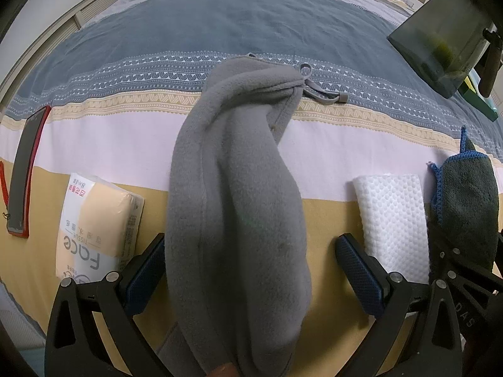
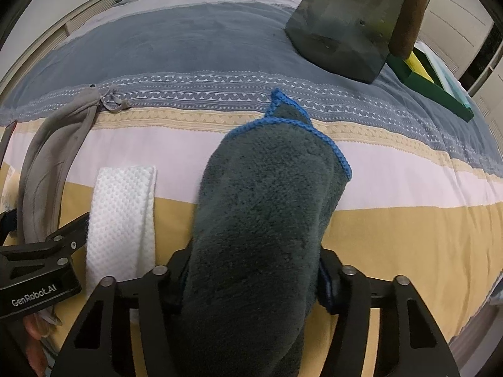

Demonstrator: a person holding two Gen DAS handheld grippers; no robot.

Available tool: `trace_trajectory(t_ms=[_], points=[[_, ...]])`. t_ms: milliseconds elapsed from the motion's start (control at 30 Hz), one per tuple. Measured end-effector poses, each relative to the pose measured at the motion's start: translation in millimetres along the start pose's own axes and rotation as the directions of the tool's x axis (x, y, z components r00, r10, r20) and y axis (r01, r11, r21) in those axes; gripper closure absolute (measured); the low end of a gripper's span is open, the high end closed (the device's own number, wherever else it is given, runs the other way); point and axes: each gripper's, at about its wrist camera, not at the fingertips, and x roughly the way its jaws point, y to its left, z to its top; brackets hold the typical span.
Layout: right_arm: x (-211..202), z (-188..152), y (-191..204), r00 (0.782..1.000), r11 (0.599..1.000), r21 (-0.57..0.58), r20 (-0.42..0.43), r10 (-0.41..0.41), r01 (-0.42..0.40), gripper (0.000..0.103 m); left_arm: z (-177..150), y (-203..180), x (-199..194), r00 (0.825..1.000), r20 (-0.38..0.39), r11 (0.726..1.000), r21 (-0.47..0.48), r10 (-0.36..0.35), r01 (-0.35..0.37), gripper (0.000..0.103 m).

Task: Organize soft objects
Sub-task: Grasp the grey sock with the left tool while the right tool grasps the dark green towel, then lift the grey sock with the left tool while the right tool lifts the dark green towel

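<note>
Left gripper (image 1: pixel 250 270): jaws spread wide, straddling the grey fleece cloth (image 1: pixel 232 194) without pinching. There is a clear gap on the right pad; the left pad sits at or just beside the cloth edge, and I cannot tell whether it touches. The cloth runs as a long bunched strip from the near edge of the bed (image 1: pixel 251 25) toward its middle, with its hanging loop at the far end.

Right gripper (image 2: pixel 251 278): jaws pressed in on the dark towel with blue trim (image 2: pixel 267 207), pinching its near end. The towel lies stretched away from the near edge, blue-trimmed corner pointing to the far side.

Step in hand, as I read it: two cloths being handled at once, right one grabbed, left one lined up but not grabbed. The dark storage bin (image 2: pixel 342 31) near the far right corner looks like the likely destination; that is a guess.

Next move calls for:
- left: close on the fleece near end and get the whole bunch between the pads, since it is thick there
- then lift both high enough that the trailing ends clear the bedspread

Pose: both grippers low at the near edge, pointing toward the far side, roughly parallel, left one just beside the right one.

The folded white textured towel (image 2: pixel 121 220) lies between the two cloths, untouched. Tissue pack (image 1: pixel 94 226) near the left, by the near edge.
</note>
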Motion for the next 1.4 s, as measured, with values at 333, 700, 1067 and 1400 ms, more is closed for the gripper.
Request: trace_trajectory(t_ms=[333, 700, 1067, 1400], points=[[-9.9, -1.2, -4.4, 1.000, 1.000, -0.011, 0.003, 0.027, -0.027, 0.063, -0.9, -0.4, -3.5, 1.000, 0.001, 1.000, -0.005, 0.010, -0.010, 0.007], [-16.2, 3.3, -12.3, 0.999, 0.999, -0.011, 0.002, 0.052, -0.052, 0.069, 2.4, -6.2, -14.5, 1.000, 0.007, 1.000, 0.014, 0.020, -0.020, 0.045], [-29.2, 6.7, -20.3, 0.999, 0.999, -0.006, 0.008, 0.047, -0.047, 0.070, 10.4, -5.5, -20.2, 0.999, -0.009, 0.999, 0.006, 0.033, -0.033, 0.069], [-42.7, 6.9, -21.9, 0.998, 0.999, -0.018, 0.021, 0.051, -0.050, 0.071, 11.8, -1.0, -29.7, 0.999, -0.011, 0.999, -0.006, 0.044, -0.044, 0.076]])
